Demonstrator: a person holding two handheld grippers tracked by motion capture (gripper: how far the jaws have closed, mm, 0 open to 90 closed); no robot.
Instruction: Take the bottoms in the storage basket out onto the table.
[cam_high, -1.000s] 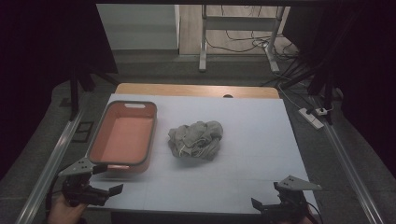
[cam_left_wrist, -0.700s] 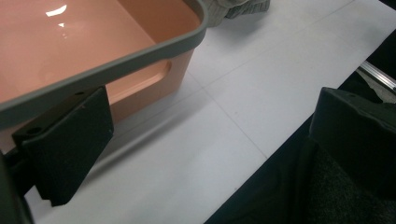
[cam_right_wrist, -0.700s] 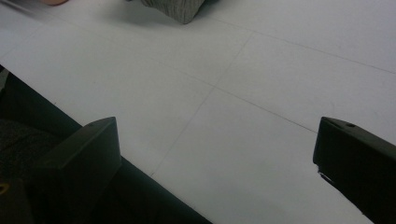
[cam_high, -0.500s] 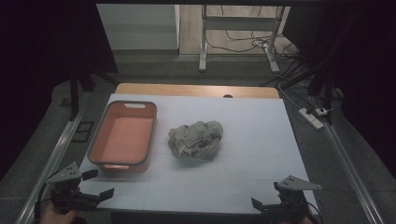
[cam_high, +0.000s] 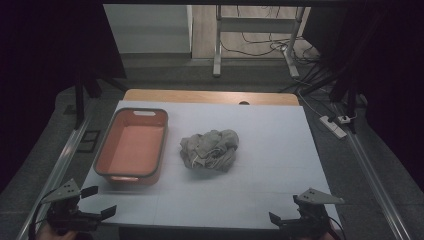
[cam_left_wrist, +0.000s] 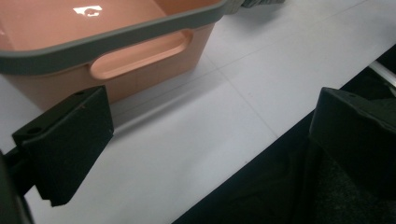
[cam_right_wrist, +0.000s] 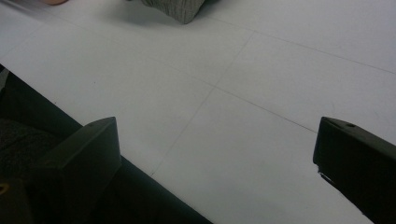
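I saw a white table (cam_high: 260, 150) in a dim room, cables on the far floor; orange tub (cam_high: 132, 145) left, crumpled grey cloth (cam_high: 209, 150) just right of it. My left gripper (cam_high: 97, 202) had drawn back to the near-left corner; right gripper (cam_high: 286, 220) stayed put, both wide open

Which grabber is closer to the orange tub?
Left. The left gripper sits at the table's near edge, just below the orange tub's near-left corner. The right gripper is at the near-right corner, past the crumpled cloth.
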